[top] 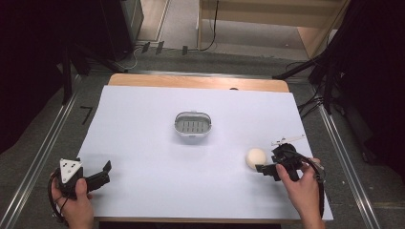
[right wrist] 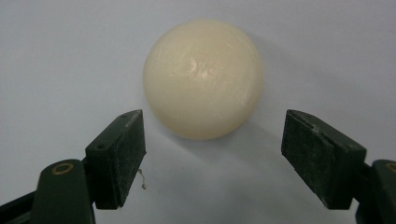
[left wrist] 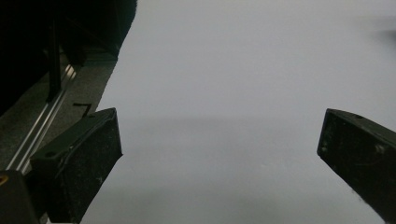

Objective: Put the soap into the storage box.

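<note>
Only just starting, the right gripper [right wrist: 212, 140] is nosing its spread jaws toward the cream ball [right wrist: 203, 79] lying ungrasped just ahead, while the left gripper [left wrist: 219, 149] is waiting, jaws spread and empty.

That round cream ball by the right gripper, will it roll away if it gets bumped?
Probably yes. The cream ball looks round all over and sits on the flat white table, so a nudge could send it rolling. Its surface looks smooth and shiny, so it may slip between the open right gripper jaws.

Matte black fingers [right wrist: 119, 158], brass screw
</note>
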A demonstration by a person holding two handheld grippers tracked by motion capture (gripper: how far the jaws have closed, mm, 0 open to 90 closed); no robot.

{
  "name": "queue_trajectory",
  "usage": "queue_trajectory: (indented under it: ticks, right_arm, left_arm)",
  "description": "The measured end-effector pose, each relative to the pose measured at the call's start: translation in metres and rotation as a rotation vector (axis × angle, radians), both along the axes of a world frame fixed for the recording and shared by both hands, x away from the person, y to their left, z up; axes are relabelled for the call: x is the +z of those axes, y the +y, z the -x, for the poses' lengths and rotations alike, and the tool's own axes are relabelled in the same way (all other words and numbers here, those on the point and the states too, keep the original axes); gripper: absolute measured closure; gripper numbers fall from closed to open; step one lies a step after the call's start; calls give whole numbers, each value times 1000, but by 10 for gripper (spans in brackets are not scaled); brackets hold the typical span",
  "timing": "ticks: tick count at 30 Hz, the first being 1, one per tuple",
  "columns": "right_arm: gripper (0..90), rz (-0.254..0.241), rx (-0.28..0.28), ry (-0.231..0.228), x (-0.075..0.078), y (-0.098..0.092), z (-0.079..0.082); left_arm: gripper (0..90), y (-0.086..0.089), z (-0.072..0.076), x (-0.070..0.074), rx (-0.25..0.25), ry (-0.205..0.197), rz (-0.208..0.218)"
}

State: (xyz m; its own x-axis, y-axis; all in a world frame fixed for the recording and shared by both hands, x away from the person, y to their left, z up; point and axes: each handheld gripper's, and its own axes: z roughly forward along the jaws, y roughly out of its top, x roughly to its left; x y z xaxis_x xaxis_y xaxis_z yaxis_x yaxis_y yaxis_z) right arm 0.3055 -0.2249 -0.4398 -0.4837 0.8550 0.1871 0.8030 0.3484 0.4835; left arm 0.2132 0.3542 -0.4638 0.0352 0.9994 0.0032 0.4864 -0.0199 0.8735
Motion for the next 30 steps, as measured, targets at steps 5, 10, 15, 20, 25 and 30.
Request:
queue_trajectory:
  ticks: [5, 10, 15, 20, 25, 30]
  right_arm:
    - [228, -4, -6, -3, 0, 4, -4]
    - [232, -2, -5, 3, 0, 9, -9]
    - [232, 6, -12, 2, -1, 13, -12]
    - [231, 5, -7, 9, -2, 17, -15]
    - [227, 22, -2, 13, -3, 22, -16]
    - [229, 33, -16, 15, -5, 26, -19]
  left_arm:
    - [1, 0, 0, 0, 0, 0, 2]
    - [1, 0, 0, 0, 0, 2, 3]
    - [1, 0, -1, 0, 0, 4, 2]
    - [1, 0, -1, 0, 0, 5, -1]
    - [1, 0, -1, 0, -2, 6, -3]
    - [1, 0, -1, 0, -1, 6, -2]
